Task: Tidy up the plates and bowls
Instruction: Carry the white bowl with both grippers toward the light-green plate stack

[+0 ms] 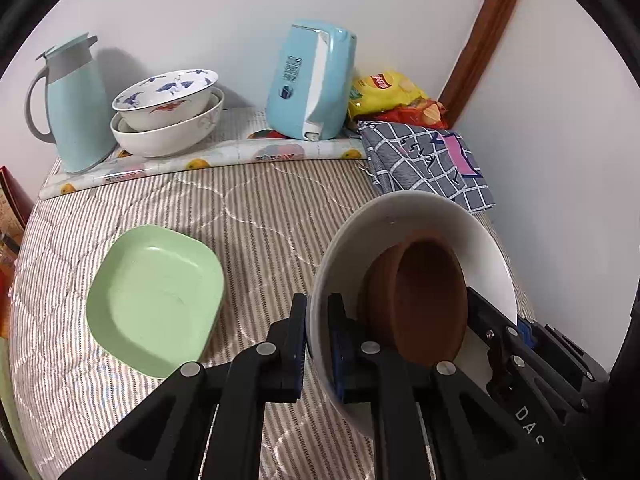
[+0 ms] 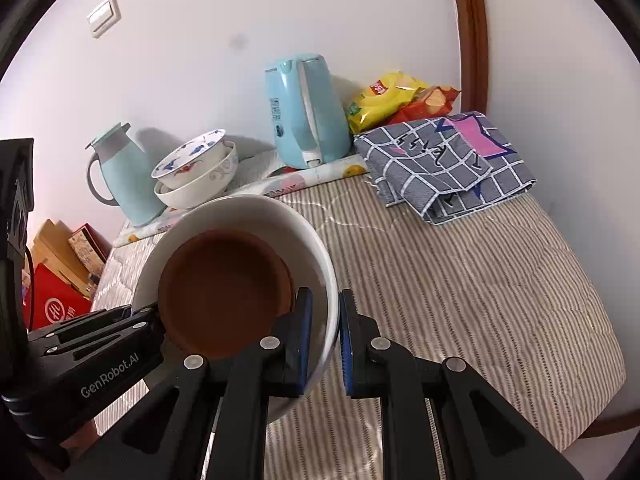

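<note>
Though the black linkages of each claw hide the near part of the round white ceramic bowl (image 1: 404,224), both grips show plainly: the left claw (image 1: 317,344) is clenched on the bowl's left rim and the right claw (image 2: 325,340) on its right rim, both pointing steeply down. This bowl hangs tilted above the striped quilted bed (image 1: 248,216), with a round brown shallow bowl (image 1: 424,300) leaning inside it. A square pale-green plastic plate (image 1: 156,300) lies on the quilt to the left, well apart.
</note>
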The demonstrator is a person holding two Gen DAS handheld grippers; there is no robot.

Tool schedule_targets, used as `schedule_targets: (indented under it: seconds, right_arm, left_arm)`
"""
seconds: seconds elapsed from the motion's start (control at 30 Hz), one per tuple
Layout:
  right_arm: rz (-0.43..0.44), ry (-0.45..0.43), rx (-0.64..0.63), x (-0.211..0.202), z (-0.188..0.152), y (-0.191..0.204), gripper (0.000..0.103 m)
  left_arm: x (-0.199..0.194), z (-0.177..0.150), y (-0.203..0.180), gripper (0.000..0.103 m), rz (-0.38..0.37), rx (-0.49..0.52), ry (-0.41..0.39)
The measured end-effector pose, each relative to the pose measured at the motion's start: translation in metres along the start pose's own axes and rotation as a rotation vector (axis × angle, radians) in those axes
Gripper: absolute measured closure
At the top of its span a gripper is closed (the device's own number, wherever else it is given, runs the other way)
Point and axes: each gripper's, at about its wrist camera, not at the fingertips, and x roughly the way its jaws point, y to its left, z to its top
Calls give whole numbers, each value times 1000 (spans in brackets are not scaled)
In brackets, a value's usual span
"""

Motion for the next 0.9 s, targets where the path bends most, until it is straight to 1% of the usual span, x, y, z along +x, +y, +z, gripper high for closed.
schedule_targets:
  seconds: [0.9]
  right_arm:
    - [33, 16, -56, 26, 0, 70, 90]
  left_arm:
    - [-7, 6, 76, 92, 16, -66, -11]
